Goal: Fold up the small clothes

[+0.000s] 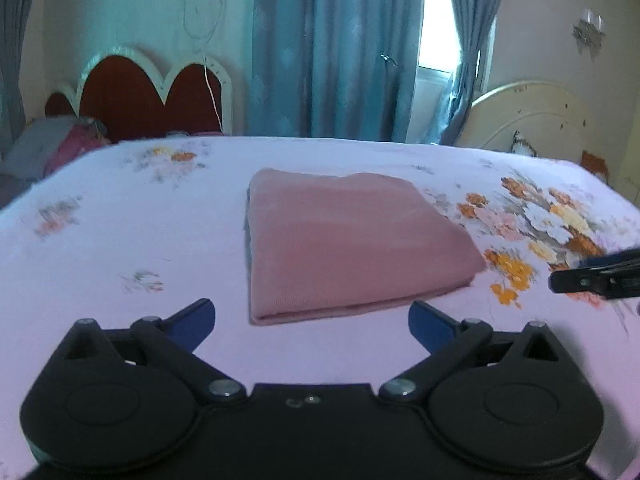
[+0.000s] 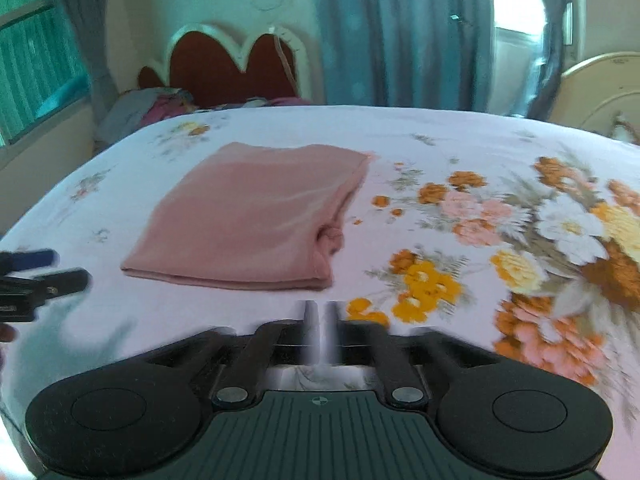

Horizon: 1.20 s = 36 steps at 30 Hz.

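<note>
A pink garment (image 1: 348, 240) lies folded into a flat rectangle in the middle of the flowered bed sheet (image 1: 120, 240). My left gripper (image 1: 312, 316) hovers just short of its near edge, open wide, blue pads (image 1: 196, 318) far apart with nothing between them. In the right wrist view the same pink garment (image 2: 256, 216) lies ahead and to the left. My right gripper (image 2: 319, 308) is blurred; its two thin fingers stand almost together with nothing between them, short of the garment's near right corner. Each gripper shows at the edge of the other's view: right gripper (image 1: 592, 276), left gripper (image 2: 44, 276).
The bed sheet (image 2: 440, 140) carries a large orange and white flower print on its right side. A red heart-shaped headboard (image 1: 148, 96) and a pile of clothes (image 1: 60, 140) sit at the back left. Blue curtains (image 1: 332, 48) hang behind. A cream headboard (image 1: 528, 116) stands at the back right.
</note>
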Each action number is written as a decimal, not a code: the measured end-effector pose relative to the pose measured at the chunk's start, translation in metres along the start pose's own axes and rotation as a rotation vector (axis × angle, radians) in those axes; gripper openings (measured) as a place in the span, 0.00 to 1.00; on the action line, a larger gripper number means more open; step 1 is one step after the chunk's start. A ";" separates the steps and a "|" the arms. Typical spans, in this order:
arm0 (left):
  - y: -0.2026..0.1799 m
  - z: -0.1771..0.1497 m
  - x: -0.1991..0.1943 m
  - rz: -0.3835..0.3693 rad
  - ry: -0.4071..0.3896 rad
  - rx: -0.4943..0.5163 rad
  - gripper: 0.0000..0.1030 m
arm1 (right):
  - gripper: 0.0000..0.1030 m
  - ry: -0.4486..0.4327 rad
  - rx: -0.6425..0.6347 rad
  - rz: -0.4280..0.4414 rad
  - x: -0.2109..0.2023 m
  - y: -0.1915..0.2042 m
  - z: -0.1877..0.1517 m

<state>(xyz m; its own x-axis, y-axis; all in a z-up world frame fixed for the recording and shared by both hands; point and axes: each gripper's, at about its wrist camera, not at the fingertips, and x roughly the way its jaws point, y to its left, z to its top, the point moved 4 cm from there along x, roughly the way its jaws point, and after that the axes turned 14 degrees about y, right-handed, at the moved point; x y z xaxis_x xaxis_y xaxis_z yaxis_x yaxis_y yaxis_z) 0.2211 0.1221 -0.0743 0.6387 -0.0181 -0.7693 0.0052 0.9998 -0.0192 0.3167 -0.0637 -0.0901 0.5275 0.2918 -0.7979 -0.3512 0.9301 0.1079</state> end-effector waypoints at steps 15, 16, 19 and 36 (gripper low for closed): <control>-0.045 -0.038 -0.103 -0.012 -0.083 0.003 1.00 | 1.00 -0.116 -0.033 -0.002 -0.090 0.037 -0.048; -0.048 -0.040 -0.109 -0.010 -0.089 0.000 1.00 | 1.00 -0.123 -0.030 -0.007 -0.099 0.039 -0.053; -0.054 -0.048 -0.129 -0.017 -0.106 -0.011 1.00 | 1.00 -0.124 -0.026 -0.038 -0.118 0.044 -0.067; -0.084 -0.082 -0.193 -0.051 -0.173 -0.009 1.00 | 1.00 -0.163 0.025 -0.095 -0.199 0.050 -0.129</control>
<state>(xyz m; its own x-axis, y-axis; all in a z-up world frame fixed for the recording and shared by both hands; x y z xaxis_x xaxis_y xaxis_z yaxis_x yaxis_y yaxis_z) 0.0345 0.0408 0.0236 0.7604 -0.0662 -0.6460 0.0343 0.9975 -0.0619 0.0945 -0.1041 -0.0028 0.6765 0.2325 -0.6987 -0.2755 0.9599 0.0527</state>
